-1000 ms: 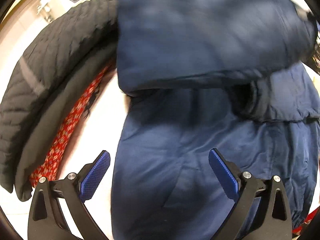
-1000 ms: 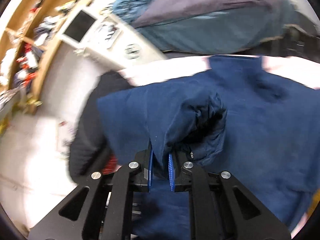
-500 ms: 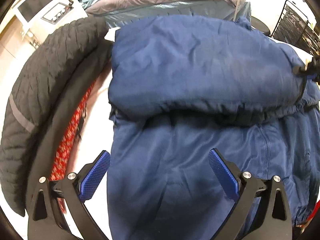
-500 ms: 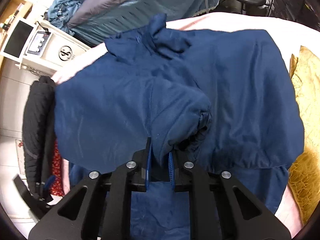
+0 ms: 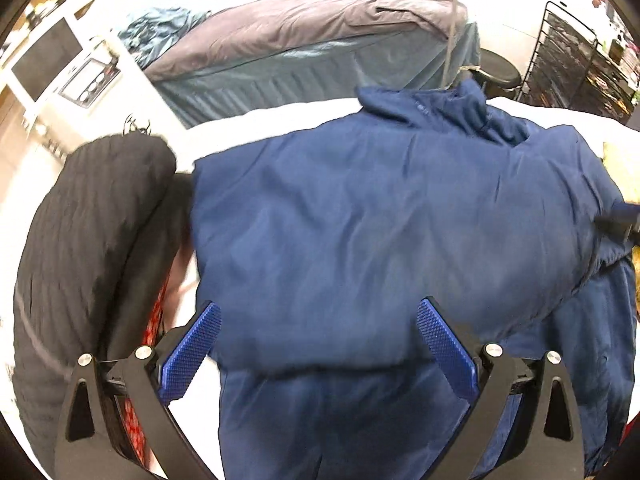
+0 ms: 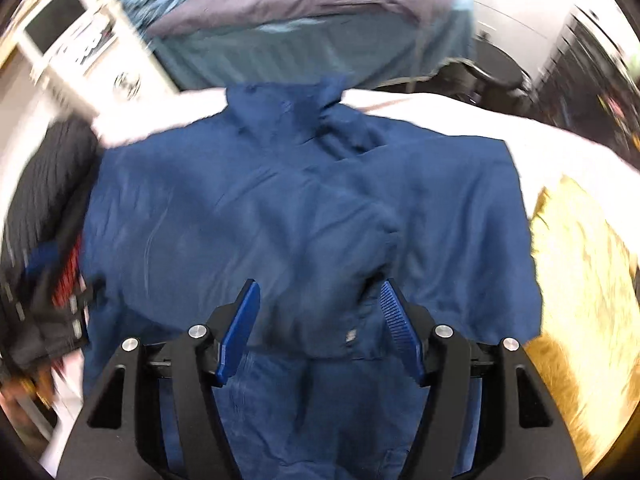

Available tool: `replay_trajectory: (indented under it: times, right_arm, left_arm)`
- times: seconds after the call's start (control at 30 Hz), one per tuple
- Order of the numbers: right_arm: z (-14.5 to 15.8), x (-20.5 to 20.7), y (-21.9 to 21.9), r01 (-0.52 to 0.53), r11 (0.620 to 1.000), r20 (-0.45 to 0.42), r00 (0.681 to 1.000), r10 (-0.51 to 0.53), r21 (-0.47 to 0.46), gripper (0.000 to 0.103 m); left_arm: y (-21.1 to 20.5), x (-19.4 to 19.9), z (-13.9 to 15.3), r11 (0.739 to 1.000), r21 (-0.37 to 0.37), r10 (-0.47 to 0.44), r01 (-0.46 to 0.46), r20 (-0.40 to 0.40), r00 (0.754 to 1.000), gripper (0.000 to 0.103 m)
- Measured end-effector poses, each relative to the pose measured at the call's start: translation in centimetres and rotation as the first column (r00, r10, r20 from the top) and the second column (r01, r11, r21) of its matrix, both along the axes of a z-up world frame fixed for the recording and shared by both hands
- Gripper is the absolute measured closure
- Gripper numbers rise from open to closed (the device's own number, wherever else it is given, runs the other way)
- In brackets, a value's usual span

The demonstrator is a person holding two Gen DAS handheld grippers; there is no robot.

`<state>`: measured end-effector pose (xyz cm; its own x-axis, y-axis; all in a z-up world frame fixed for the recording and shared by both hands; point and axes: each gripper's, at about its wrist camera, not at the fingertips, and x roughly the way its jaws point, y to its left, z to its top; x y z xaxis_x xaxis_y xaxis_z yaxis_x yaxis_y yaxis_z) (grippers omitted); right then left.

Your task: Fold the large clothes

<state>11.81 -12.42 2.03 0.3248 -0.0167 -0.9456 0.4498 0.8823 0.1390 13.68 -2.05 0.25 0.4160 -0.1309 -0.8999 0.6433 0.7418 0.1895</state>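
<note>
A large navy blue jacket [image 5: 380, 220] lies on the white bed, collar toward the far side, with its sleeves folded across the body; it also shows in the right wrist view [image 6: 304, 208]. My left gripper [image 5: 318, 344] is open and empty, hovering over the jacket's near left part. My right gripper [image 6: 318, 320] is open, its blue pads either side of the folded sleeve's cuff, not gripping it. The right gripper's tip shows at the right edge of the left wrist view [image 5: 624, 224].
A black quilted coat [image 5: 88, 248] lies left of the jacket over a red patterned cloth [image 5: 156, 320]. A gold cushion [image 6: 584, 280] lies to the right. Beyond the bed stand a grey-teal covered bed [image 5: 320, 48], a white appliance [image 5: 60, 64] and a black wire rack [image 5: 572, 60].
My right gripper carried the sleeve over the jacket body, laid it down and opened, letting it go. The left gripper stayed open and drew back a little.
</note>
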Motion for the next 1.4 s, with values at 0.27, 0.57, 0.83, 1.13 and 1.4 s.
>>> replay_trajectory:
  times: [0.27, 0.57, 0.83, 1.13, 1.4]
  right_arm:
    - [-6.7, 2.3, 1.2, -0.043, 0.999, -0.175, 0.984, 0.039, -0.020, 0.040]
    - [-12.4, 4.2, -0.3, 0.004, 0.998, -0.299, 0.954, 0.014, 0.058, 0.025]
    - [-14.4, 6.7, -2.0, 0.035, 0.996, -0.340, 0.940, -0.005, 0.081, 0.009]
    - [-14.9, 6.2, -1.5, 0.066, 0.996, -0.298, 0.953, -0.045, 0.060, 0.006]
    - [-8.4, 0.9, -1.3, 0.084, 0.981, -0.113, 0.991, -0.065, 0.175, 0.006]
  left_arm:
    - [-3.4, 2.9, -6.2, 0.993, 0.120, -0.006, 0.021, -0.128, 0.992, 0.006]
    - [-4.3, 4.3, -10.9, 0.985, 0.174, 0.018, 0.016, -0.191, 0.982, 0.005]
    - [-4.5, 5.7, -11.9, 0.990, 0.143, 0.020, 0.013, -0.228, 0.974, 0.004]
    - [-4.5, 6.7, -12.0, 0.992, 0.123, 0.007, 0.023, -0.238, 0.971, 0.004]
    - [-1.0, 4.5, -7.4, 0.999, 0.029, 0.031, -0.026, -0.183, 0.983, 0.006]
